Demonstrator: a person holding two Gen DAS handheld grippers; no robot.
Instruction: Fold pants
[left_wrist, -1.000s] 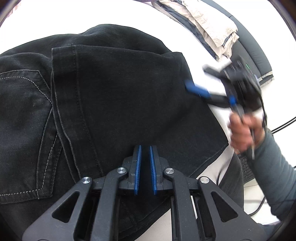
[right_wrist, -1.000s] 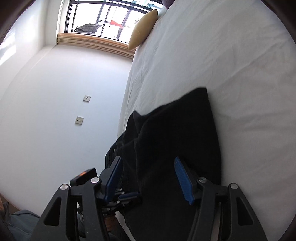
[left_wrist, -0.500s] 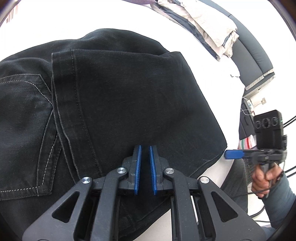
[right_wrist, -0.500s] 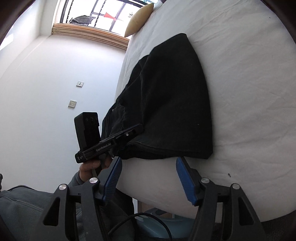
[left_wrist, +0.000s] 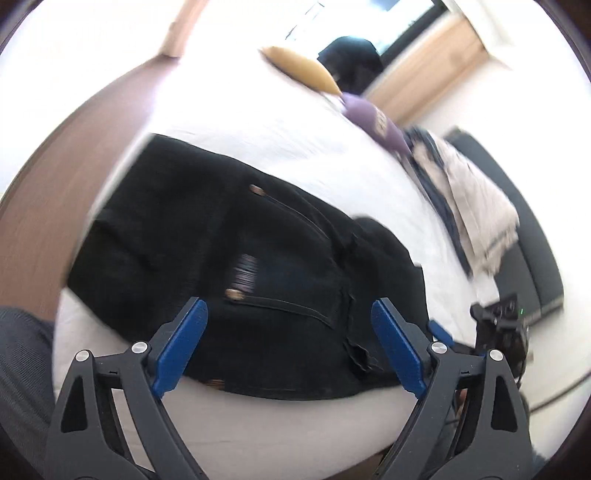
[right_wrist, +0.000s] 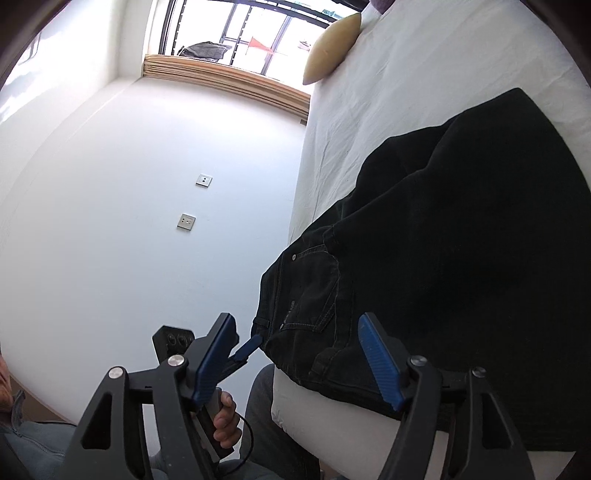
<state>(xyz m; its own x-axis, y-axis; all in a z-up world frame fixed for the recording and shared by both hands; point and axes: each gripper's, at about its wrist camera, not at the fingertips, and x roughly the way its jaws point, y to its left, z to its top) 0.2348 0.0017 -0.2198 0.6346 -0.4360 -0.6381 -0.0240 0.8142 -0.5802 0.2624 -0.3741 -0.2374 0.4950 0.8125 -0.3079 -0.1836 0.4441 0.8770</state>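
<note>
Currently black pants (left_wrist: 258, 266) are lying folded on the white bed (left_wrist: 295, 435) near its edge; left gripper (left_wrist: 288, 347) and right gripper (right_wrist: 299, 354) jaws are opening, spread wide, nothing between them.

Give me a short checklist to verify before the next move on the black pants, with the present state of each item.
1. Left gripper free of cloth: ok, jaws opening, nothing between them.
2. Right gripper free of cloth: ok, jaws opening, pads off the fabric.
3. Black pants fully on the bed: not ok, the waist edge hangs over the bed's side.
4. Fold lies flat: cannot tell, the left view is blurred.
5. Folded clothes pile apart from the pants: ok.
6. Yellow pillow apart from the pants: ok.
</note>
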